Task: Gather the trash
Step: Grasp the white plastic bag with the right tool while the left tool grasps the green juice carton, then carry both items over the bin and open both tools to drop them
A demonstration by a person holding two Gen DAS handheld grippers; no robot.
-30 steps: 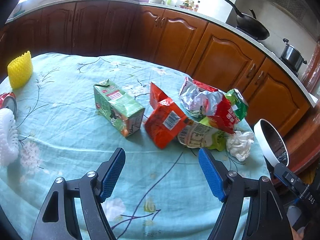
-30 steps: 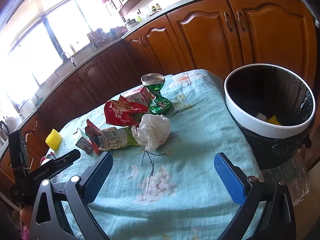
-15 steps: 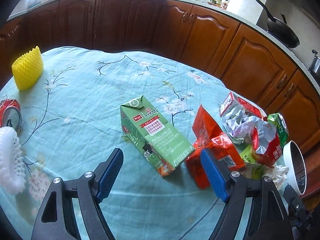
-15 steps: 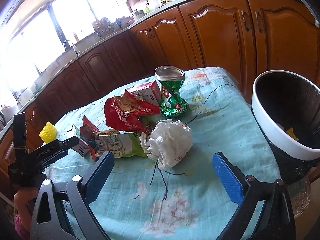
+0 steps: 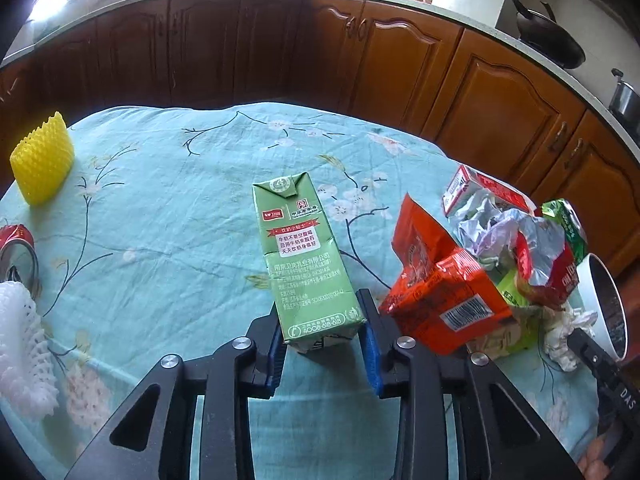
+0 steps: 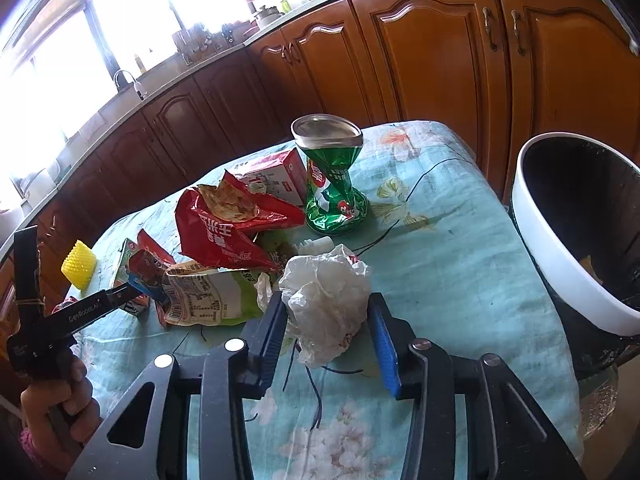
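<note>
Fingers of the left gripper have just been closing and now clamp the near end of the green milk carton, blue pads pressed on both its sides; carton lies flat on the tabletop, long axis pointing away from us. Fingers of the right gripper have also just been closing and we see them squeezing the crumpled white tissue wad, left pad touching, right pad at its edge.

Just right of the carton in the left wrist view we note an orange snack bag with a barcode, touching the trash pile. Behind the wad, right wrist view: green-white wrapper flat on the cloth, red chip bag torn open on top of the pile, red-white carton behind that, crushed green soda can standing upright just beside it. Trash bin with white rim sits at the right edge of the tabletop, tilted toward us, near the wad but apart.

Far left of the left wrist view: yellow foam net upright, red can on its side, white foam net at the frame edge, all well apart from the carton. A hand grips the left gripper's handle. Wooden cabinets curve behind.
</note>
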